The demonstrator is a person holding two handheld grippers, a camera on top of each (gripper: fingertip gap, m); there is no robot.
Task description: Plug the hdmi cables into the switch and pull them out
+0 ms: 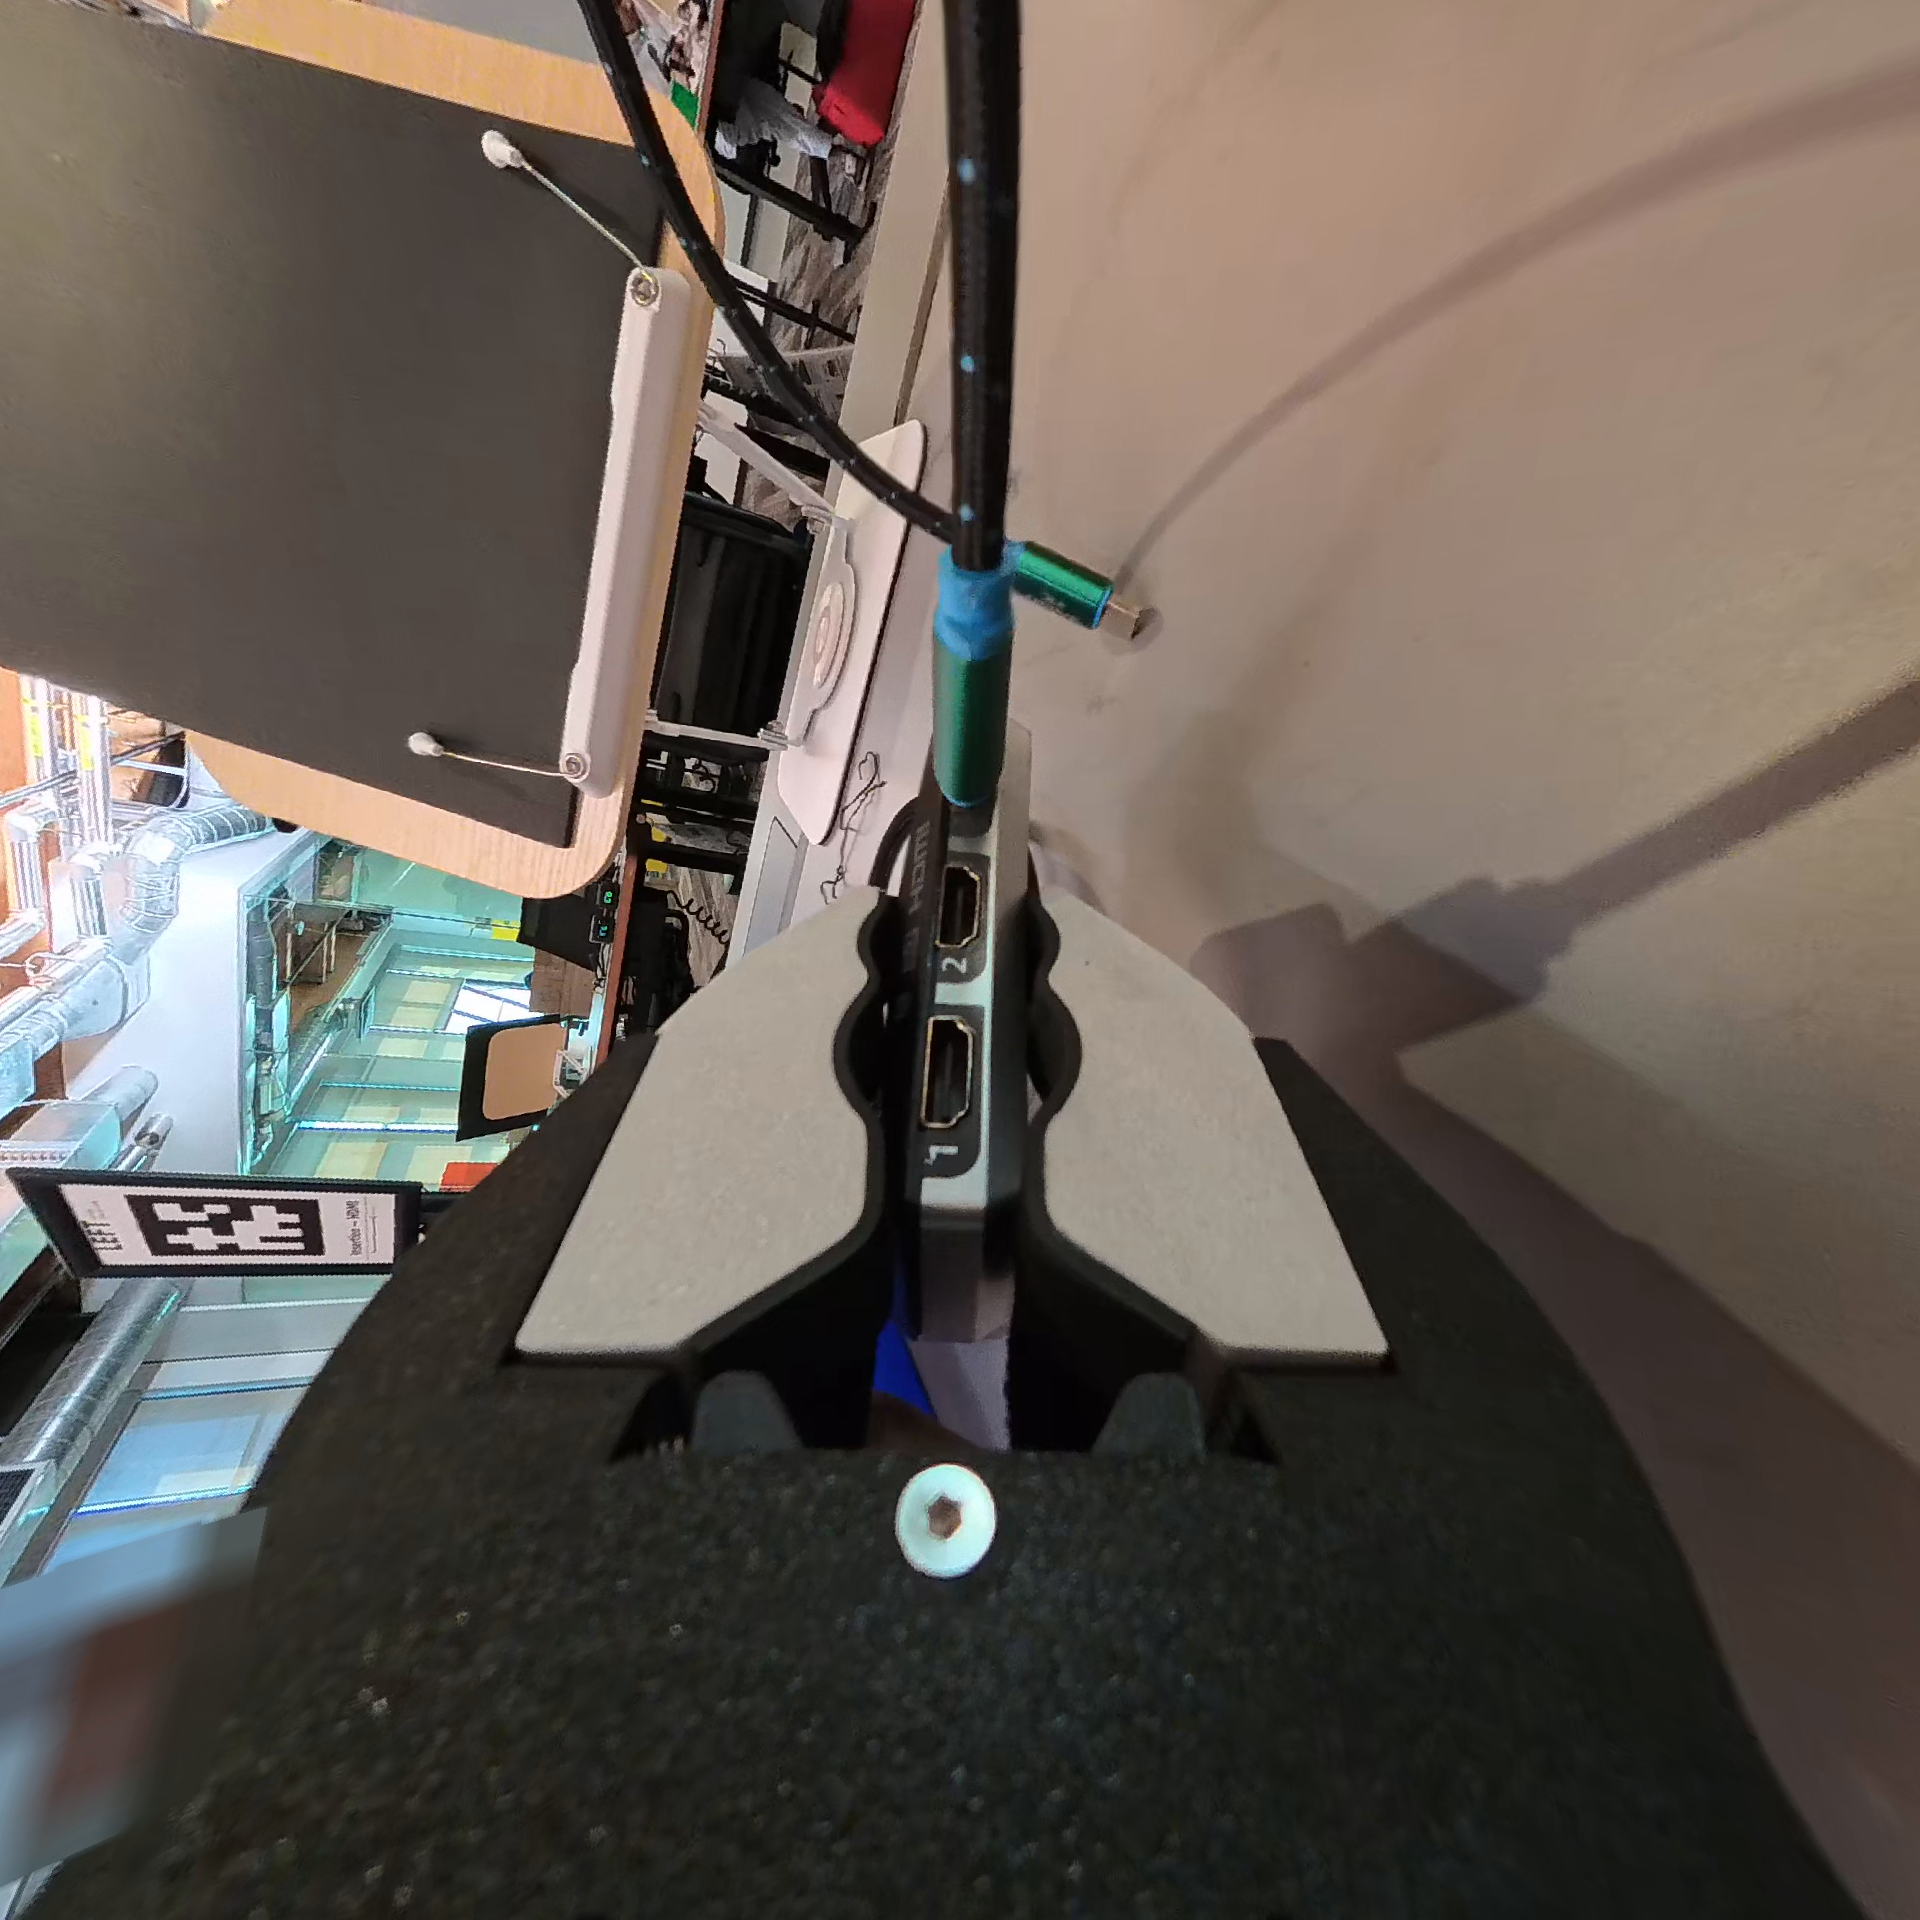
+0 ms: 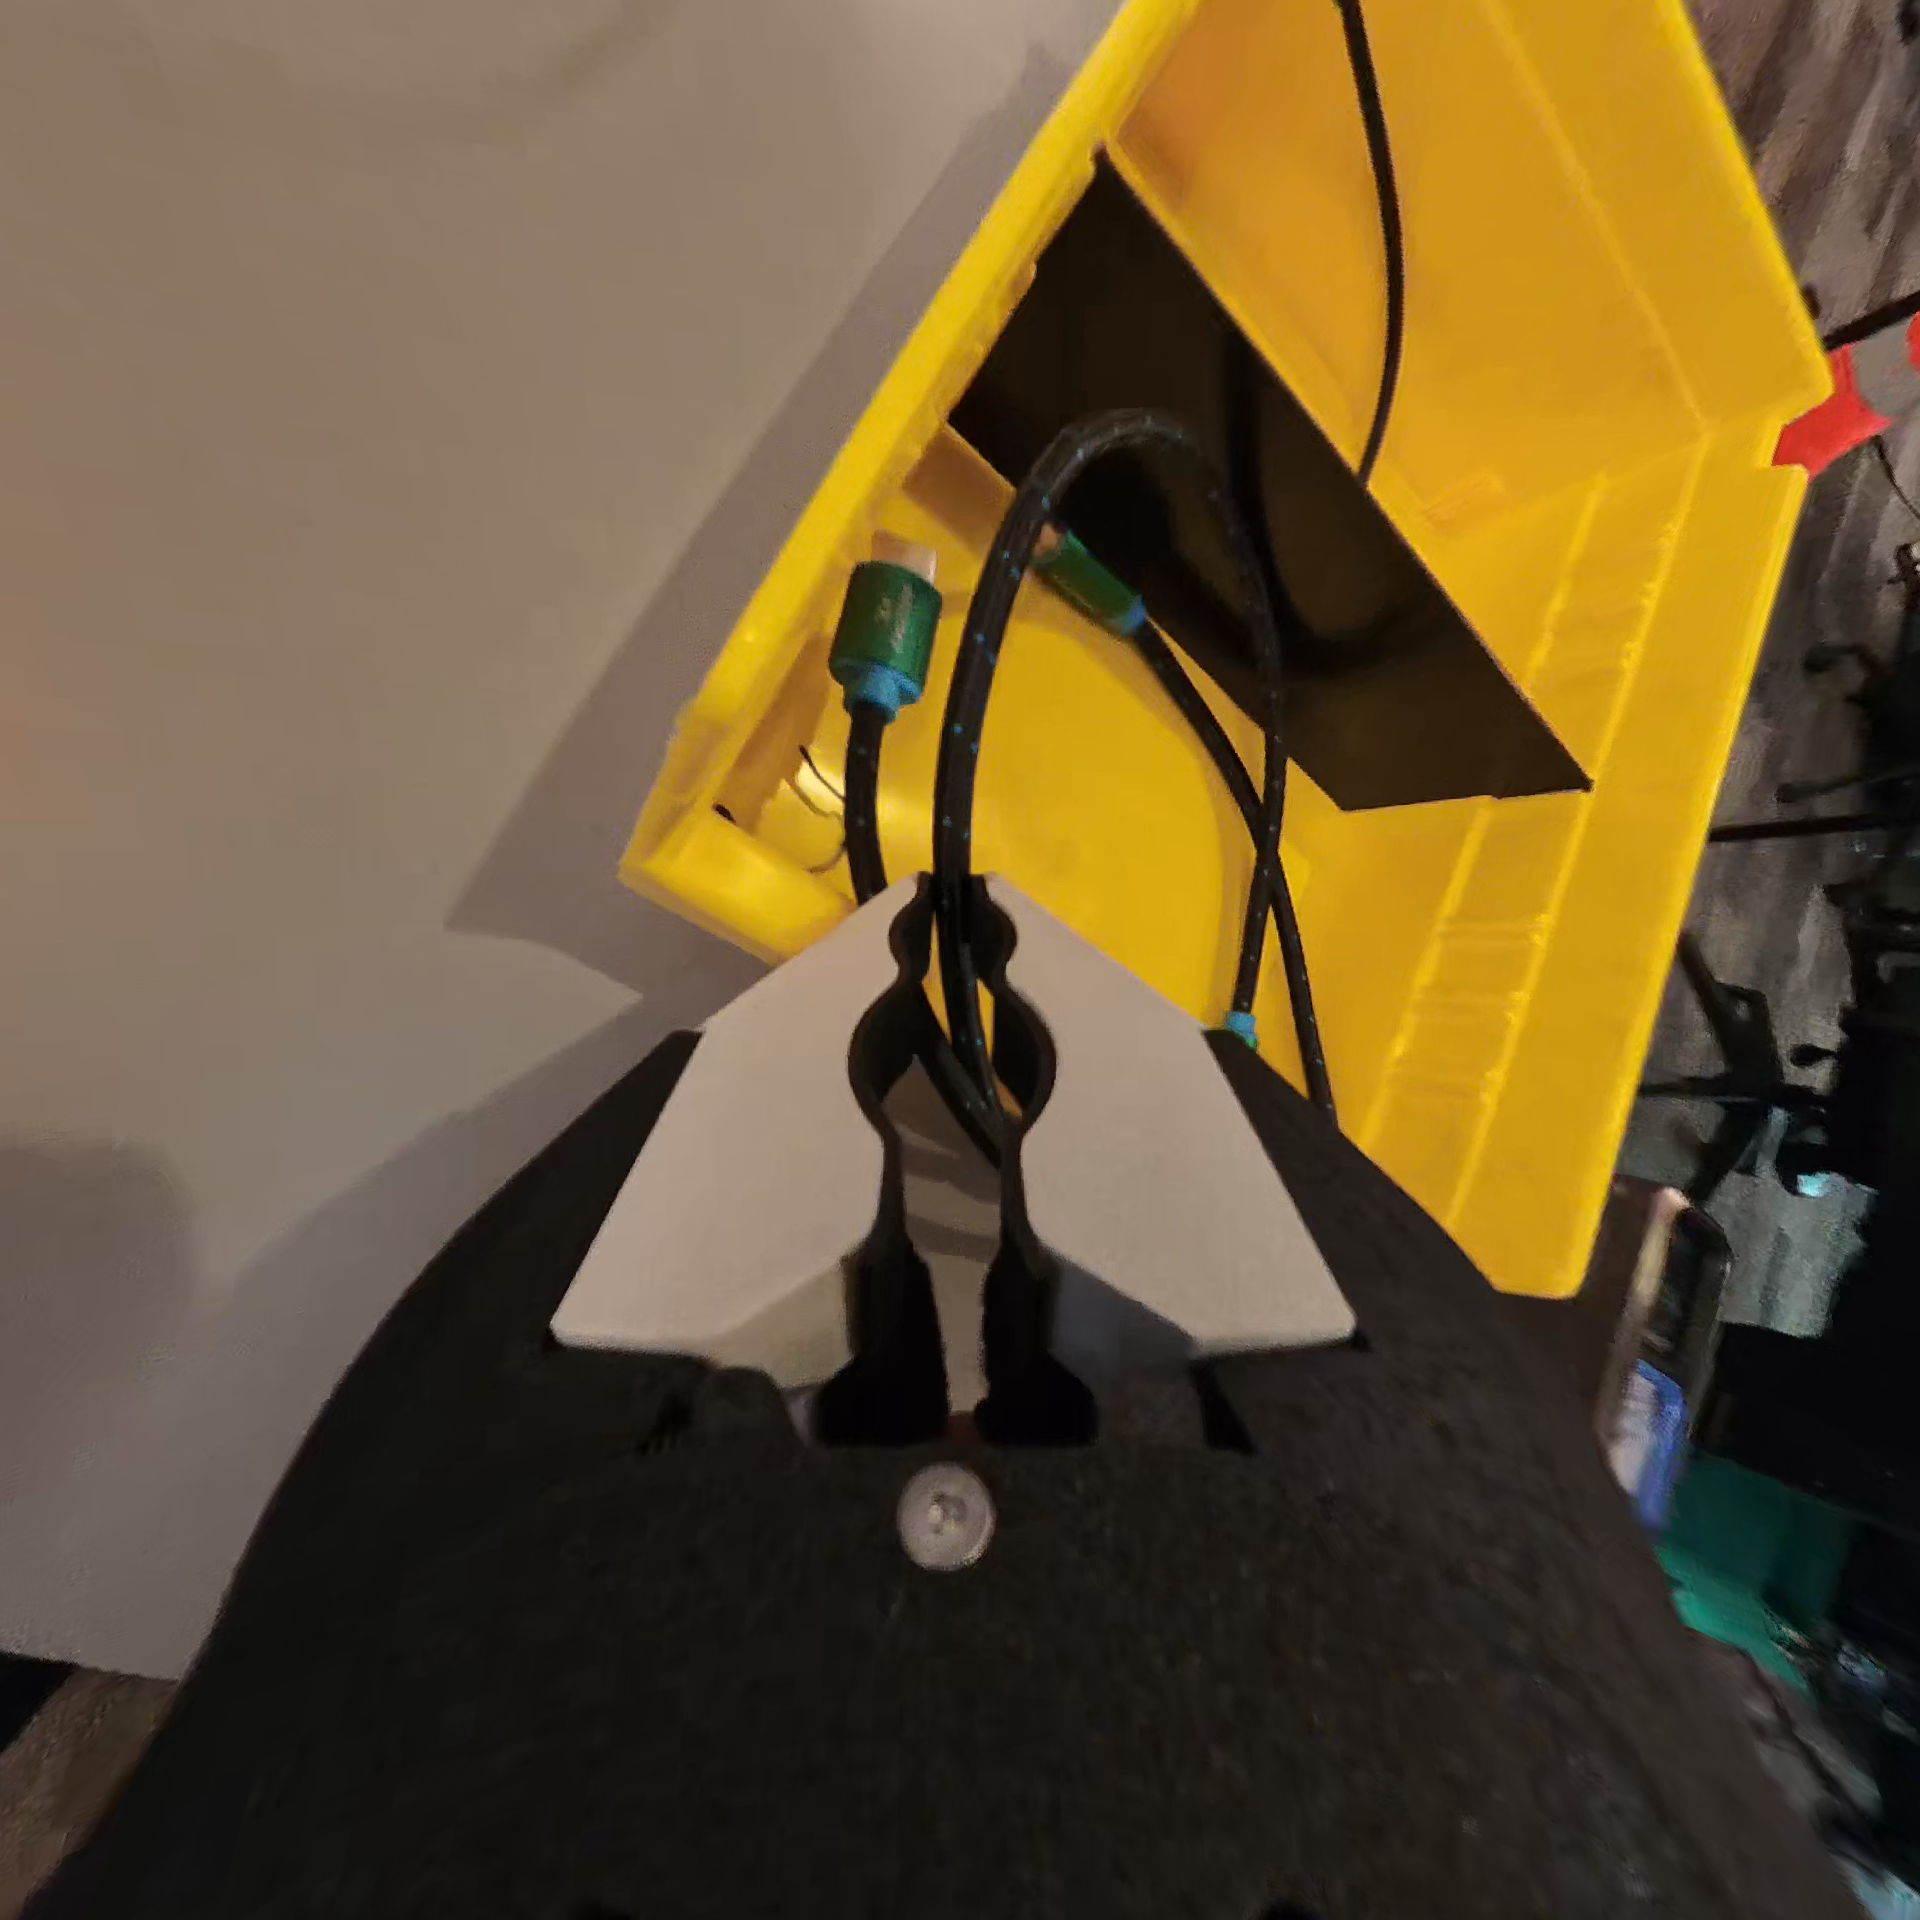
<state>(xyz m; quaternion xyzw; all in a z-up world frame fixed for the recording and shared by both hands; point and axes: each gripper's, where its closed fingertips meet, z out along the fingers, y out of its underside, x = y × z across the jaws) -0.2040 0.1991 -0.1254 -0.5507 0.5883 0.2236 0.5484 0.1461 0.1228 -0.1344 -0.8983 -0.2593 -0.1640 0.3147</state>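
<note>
Left gripper [image 1: 954, 1023]: its jaws are clamped on the switch [image 1: 961, 1049], one grey pad [image 1: 717, 1132] on each broad side.
Switch: a slim dark box held edge-on between the pads, its long axis running near to far along the fingers; the port face looks toward the camera.
Ports: two bare sockets on that face, one near [image 1: 943, 1072] and one farther [image 1: 958, 906], set in a row along the long axis.
Plugged cable: a green plug [image 1: 966, 717] with blue tape sits at the far end of the switch, in line with its long axis; its black braided cable [image 1: 987, 260] leads straight away to the far side.
Loose plug: a second green plug [image 1: 1062, 587] hangs just right of the first, its metal tip pointing right toward the pale table [image 1: 1507, 416]; its cable curves off to the far left.
Right gripper [image 2: 951, 904]: its jaws are clenched on a black braided cable loop [image 2: 961, 727] that arches far and bends back down to the right.
Yellow bin [image 2: 1507, 935]: just beyond the right gripper, tilted in this view, with a black divider [image 2: 1195, 436] inside.
Plugs in bin: one green plug [image 2: 885, 623] on the left, tip pointing far; another [image 2: 1091, 582] lies slantwise by the divider.
</note>
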